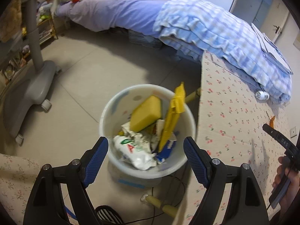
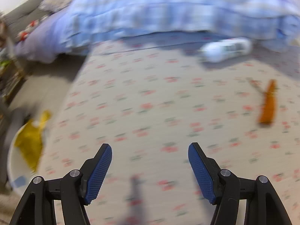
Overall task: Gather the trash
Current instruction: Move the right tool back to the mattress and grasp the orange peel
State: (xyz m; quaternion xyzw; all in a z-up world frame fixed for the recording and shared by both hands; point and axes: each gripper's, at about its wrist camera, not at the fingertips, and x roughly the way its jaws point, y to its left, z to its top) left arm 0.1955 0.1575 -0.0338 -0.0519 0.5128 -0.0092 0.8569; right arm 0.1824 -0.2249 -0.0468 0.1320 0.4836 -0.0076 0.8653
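Note:
A white trash bin [image 1: 112, 161] stands on the floor beside a table with a cherry-print cloth [image 1: 234, 131]. It holds a yellow sponge [image 1: 146, 113], a yellow wrapper [image 1: 173, 116] and white and blue packets [image 1: 135, 150]. My left gripper [image 1: 145, 145] is open and empty above the bin. My right gripper [image 2: 150, 150] is open and empty over the cloth [image 2: 150, 97]. A small white bottle [image 2: 225, 49] lies by the blanket, also in the left wrist view [image 1: 262, 95]. An orange scrap [image 2: 268, 106] lies on the cloth at right, also in the left wrist view [image 1: 271, 121].
A bed with a purple sheet [image 1: 116, 13] and a blue checked blanket [image 1: 215, 30] lies behind the table. A grey wheeled stand [image 1: 35, 78] is on the floor at left. Cables [image 1: 168, 206] run under the bin. The bin shows at the right wrist view's left edge [image 2: 13, 161].

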